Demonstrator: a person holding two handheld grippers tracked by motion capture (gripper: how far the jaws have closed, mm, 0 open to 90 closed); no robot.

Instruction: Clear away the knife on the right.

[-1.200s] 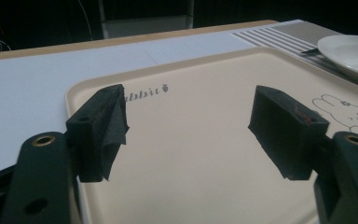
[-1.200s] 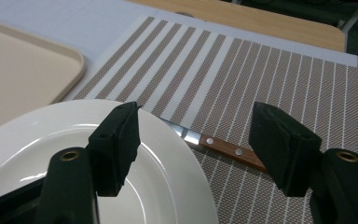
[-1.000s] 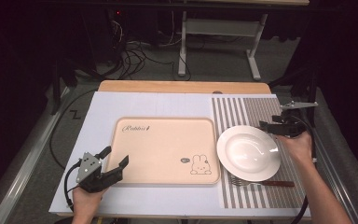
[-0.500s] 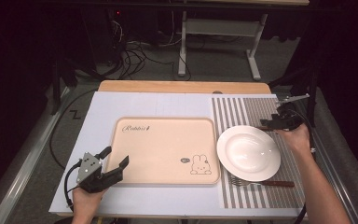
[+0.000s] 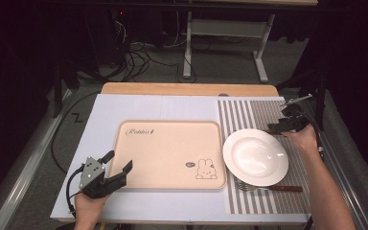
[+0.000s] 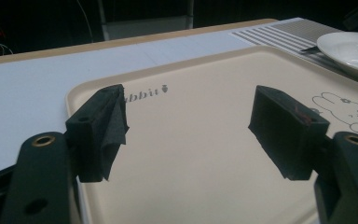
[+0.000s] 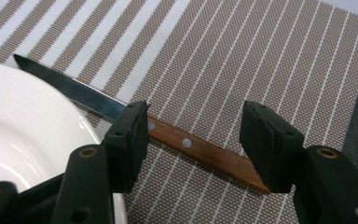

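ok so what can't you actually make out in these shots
- Knife: in the right gripper view, the plate rim hides part of the blade.
- Fork: in the high view, its head lies partly under the plate's near rim, and the tines are too small to count.
- Word printed on the tray: in the left gripper view, a jaw of the left gripper covers the first letters. In the high view it is too small to read surely.

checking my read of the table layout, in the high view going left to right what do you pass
left gripper → tray → rabbit drawing on the tray → white plate → right gripper, jaws apart at the plate's far right rim on the striped mat.
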